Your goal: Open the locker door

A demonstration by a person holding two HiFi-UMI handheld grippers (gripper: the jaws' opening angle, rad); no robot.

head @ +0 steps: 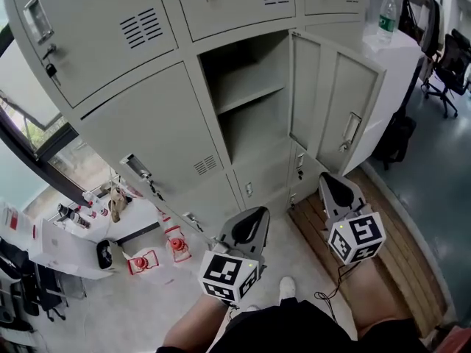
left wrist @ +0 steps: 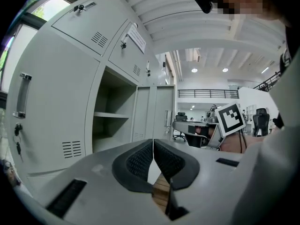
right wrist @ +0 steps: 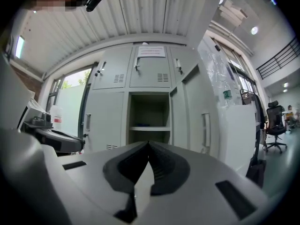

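Door (head: 346,116) stands open ahead of right gripper (head: 340,190), left gripper (head: 252,223) alongside. Both pairs of jaws pressed together, pinching nothing.

No word or number can be read anywhere. A white paper notice (right wrist: 151,51) stuck on a grey metal upper locker door (right wrist: 145,74) carries lines of print too small to make out. The green label (head: 385,19) on a clear plastic water bottle (head: 388,4) is equally illegible. The cubes of the left gripper (head: 256,219) and the right gripper (head: 333,184) bear black-and-white square marker patterns (head: 227,272), without letters.
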